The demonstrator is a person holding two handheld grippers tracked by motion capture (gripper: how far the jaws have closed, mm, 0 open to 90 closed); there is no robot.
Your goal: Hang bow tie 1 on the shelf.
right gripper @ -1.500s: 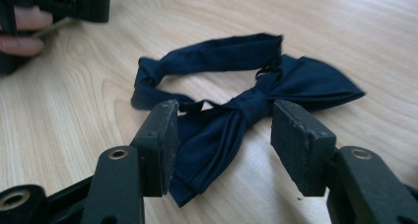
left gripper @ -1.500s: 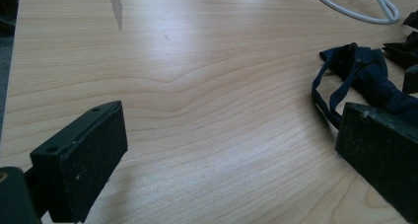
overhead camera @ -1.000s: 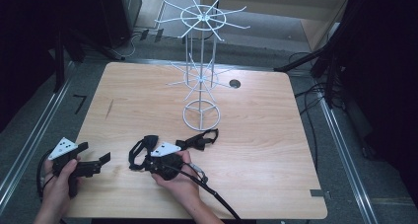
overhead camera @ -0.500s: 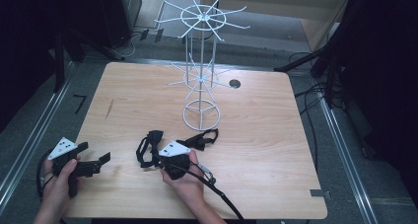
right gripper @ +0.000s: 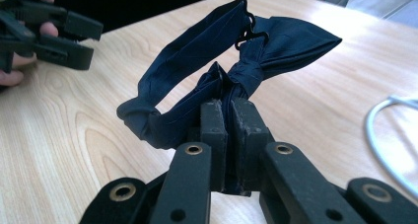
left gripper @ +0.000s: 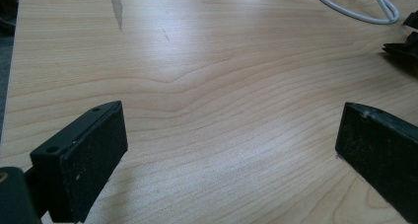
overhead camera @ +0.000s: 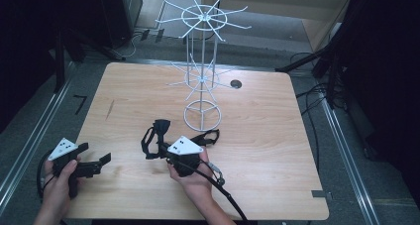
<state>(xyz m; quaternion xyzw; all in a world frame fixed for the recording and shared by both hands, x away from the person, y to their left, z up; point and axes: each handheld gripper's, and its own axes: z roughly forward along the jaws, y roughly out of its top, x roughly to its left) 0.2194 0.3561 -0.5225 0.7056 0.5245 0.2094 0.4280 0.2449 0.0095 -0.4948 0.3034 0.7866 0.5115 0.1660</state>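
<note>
So the right claw (right gripper: 226, 110) is clamped tight on a dark navy bow tie (right gripper: 217, 66), pinching the fabric right by the knot, with the jaws pressed together on the cloth and nothing else between them. The tie's strap loops out past the jaws toward 10 o'clock in the right gripper view, and its little black hook sits up at 12. From the high view the bow tie (overhead camera: 154, 136) hangs off that claw around the bench's 7 o'clock area, just in front of the white wire rack (overhead camera: 202, 81), whose ring base stands near the centre of the wooden bench (overhead camera: 277, 136). The left claw (left gripper: 231, 150) is spread wide open over bare wood down at the 8 o'clock corner, holding nothing. The person's left hand (overhead camera: 62, 178) grips it near the edge.
</note>
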